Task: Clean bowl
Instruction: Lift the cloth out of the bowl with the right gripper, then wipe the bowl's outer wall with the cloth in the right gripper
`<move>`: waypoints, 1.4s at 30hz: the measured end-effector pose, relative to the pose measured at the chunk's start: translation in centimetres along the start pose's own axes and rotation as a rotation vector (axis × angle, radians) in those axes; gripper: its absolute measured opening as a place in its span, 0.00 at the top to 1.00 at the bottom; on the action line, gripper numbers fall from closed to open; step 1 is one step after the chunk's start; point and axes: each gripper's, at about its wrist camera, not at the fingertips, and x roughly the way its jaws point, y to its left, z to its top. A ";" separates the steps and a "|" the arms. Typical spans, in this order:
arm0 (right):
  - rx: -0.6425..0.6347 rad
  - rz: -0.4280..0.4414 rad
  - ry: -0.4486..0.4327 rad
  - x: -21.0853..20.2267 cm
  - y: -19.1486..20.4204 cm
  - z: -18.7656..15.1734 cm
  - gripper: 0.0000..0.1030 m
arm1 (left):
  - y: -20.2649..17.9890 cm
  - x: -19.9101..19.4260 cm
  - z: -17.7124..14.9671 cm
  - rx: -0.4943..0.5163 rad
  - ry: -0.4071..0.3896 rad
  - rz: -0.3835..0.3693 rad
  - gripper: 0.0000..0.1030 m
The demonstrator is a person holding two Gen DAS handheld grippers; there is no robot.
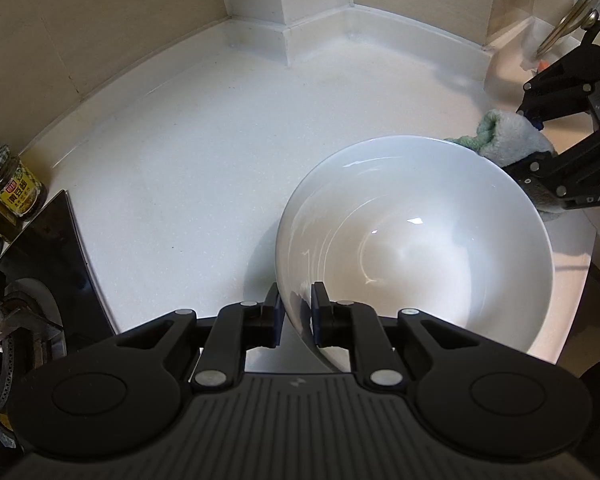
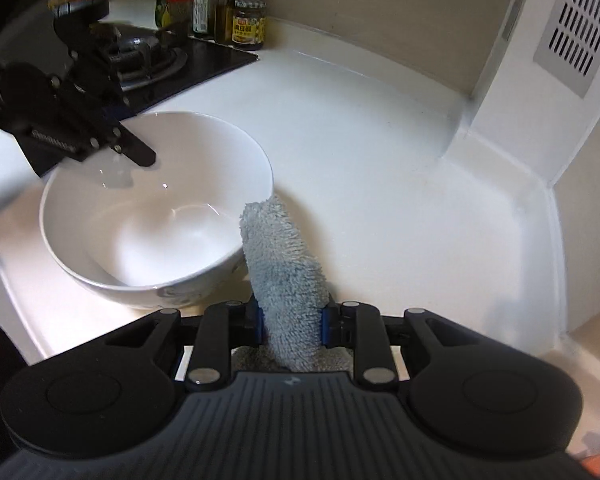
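Left wrist view: left gripper (image 1: pixel 296 314) clamped on near rim of white bowl (image 1: pixel 416 240), bowl near front edge of white surface (image 1: pixel 188 160); broad bare area toward corner walls, stove (image 1: pixel 28 300) bounding left. Right wrist view: right gripper (image 2: pixel 292 326) clamped on grey cloth (image 2: pixel 284 264), cloth just beside bowl rim; open surface ahead and right up to corner backsplash.

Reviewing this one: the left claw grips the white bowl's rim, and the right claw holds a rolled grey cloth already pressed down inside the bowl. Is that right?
Not quite. The cloth is not inside the bowl; the right wrist view shows it sticking out of the right claw beside the bowl's outer wall, over the counter. The rest holds: the left claw pinches the rim, one finger inside, one outside.
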 end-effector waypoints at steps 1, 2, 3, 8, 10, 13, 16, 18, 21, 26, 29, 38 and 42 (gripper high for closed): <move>-0.021 0.001 -0.008 -0.1 0.5 0.0 0.80 | 0.0 0.0 0.0 0.001 0.001 0.000 0.86; -0.077 -0.005 -0.014 -0.2 1.3 -0.1 0.80 | 0.0 0.0 0.1 0.002 0.002 -0.001 0.86; -0.142 -0.017 -0.014 -0.2 2.2 -0.4 0.80 | 0.0 0.1 0.1 0.002 0.002 -0.003 0.86; -0.365 -0.033 -0.012 -1.0 5.5 -1.5 0.80 | 0.4 0.7 0.6 0.002 0.012 -0.012 0.86; -0.397 -0.028 -0.012 -1.3 6.0 -1.9 0.80 | 0.8 1.0 1.0 0.002 0.022 -0.024 0.86; -0.426 -0.009 -0.015 -1.8 6.6 -2.6 0.80 | 1.5 1.4 1.7 0.020 0.030 -0.060 0.85; -0.490 0.023 -0.020 -2.2 7.5 -3.4 0.80 | 2.2 1.9 2.3 0.017 0.028 -0.098 0.84; -0.527 0.039 -0.020 -2.2 7.8 -3.5 0.81 | 2.5 2.2 2.7 -0.001 0.030 -0.107 0.84; -0.517 0.045 -0.023 -1.6 7.1 -2.7 0.81 | 2.4 2.2 2.7 -0.045 0.036 -0.069 0.84; -0.432 0.020 -0.033 -0.3 4.9 -1.4 0.81 | 1.2 1.4 1.3 -0.177 0.054 0.031 0.87; -0.383 0.011 -0.033 0.1 4.3 -1.1 0.81 | -0.2 0.9 0.4 -0.277 0.069 0.088 0.87; -0.248 -0.018 0.001 -0.7 5.8 -1.9 0.81 | -1.7 0.4 -0.6 -0.613 0.050 0.201 0.86; -0.289 -0.029 -0.008 -1.4 7.0 -2.9 0.81 | -2.2 0.2 -0.7 -0.654 0.043 0.239 0.86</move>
